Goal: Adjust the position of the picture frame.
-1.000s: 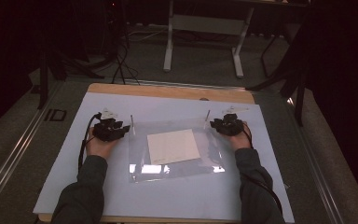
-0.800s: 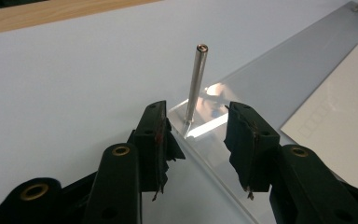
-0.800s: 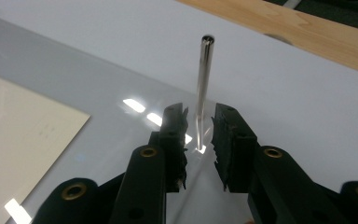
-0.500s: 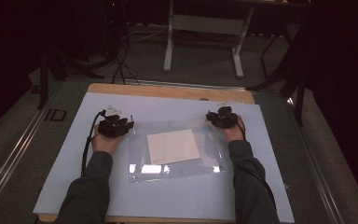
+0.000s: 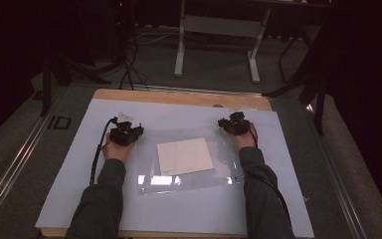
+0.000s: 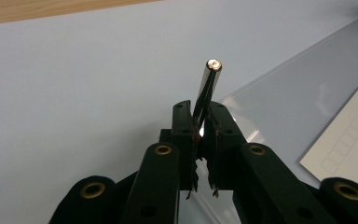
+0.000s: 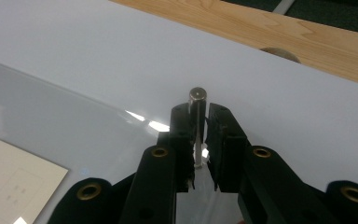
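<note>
In the left gripper view, the lower part of the rod sits hidden between the pads of the left gripper. The paper right of it is cut by the edge. In the right gripper view, the pin disappears into the right gripper. The sheet left of it runs off frame, its print too faint to read.

Paper in sleeve, centre of mat, on table.

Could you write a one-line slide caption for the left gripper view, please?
Left gripper jaws shut on a short metal pin above the clear plastic sleeve on the pale blue mat.
</note>
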### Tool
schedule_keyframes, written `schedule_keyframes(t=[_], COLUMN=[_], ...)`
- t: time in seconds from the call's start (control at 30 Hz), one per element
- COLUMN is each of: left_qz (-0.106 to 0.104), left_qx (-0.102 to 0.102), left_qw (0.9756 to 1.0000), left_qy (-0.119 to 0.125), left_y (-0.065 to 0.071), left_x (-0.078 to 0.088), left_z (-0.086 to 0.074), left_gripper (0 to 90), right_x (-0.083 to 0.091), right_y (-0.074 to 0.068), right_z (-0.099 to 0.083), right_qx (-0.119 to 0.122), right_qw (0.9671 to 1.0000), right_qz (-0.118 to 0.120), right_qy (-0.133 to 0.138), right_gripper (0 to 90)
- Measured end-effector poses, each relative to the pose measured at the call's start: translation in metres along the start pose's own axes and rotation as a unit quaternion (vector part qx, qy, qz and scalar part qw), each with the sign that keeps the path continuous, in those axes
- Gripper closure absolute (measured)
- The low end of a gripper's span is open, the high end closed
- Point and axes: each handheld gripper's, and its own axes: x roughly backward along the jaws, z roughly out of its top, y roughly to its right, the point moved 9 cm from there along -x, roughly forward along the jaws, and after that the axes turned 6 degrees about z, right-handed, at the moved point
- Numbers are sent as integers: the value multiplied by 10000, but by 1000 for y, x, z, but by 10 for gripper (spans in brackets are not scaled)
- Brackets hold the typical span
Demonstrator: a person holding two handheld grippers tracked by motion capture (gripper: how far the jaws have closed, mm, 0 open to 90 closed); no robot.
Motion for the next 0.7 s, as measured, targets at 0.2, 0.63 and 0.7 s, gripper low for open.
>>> schedule_keyframes(t=[0.2, 0.63, 0.7], left_qz=[81, -125, -143], left_qx=[156, 539, 582], left_qw=[9998, 9985, 9982], left_qy=[4, 48, 54], left_y=[2, 0, 0], left_x=[-9, -11, -11], left_z=[4, 5, 5], left_gripper=[824, 830, 829], right_x=[-8, -8, -7], right_y=[-1, 0, 0], right_z=[-4, -4, -4], right_qx=[-89, -519, -538], right_qw=[9999, 9986, 9985], right_qz=[-35, -64, -81], right_qy=[-101, -6, -27], right_gripper=[824, 830, 830])
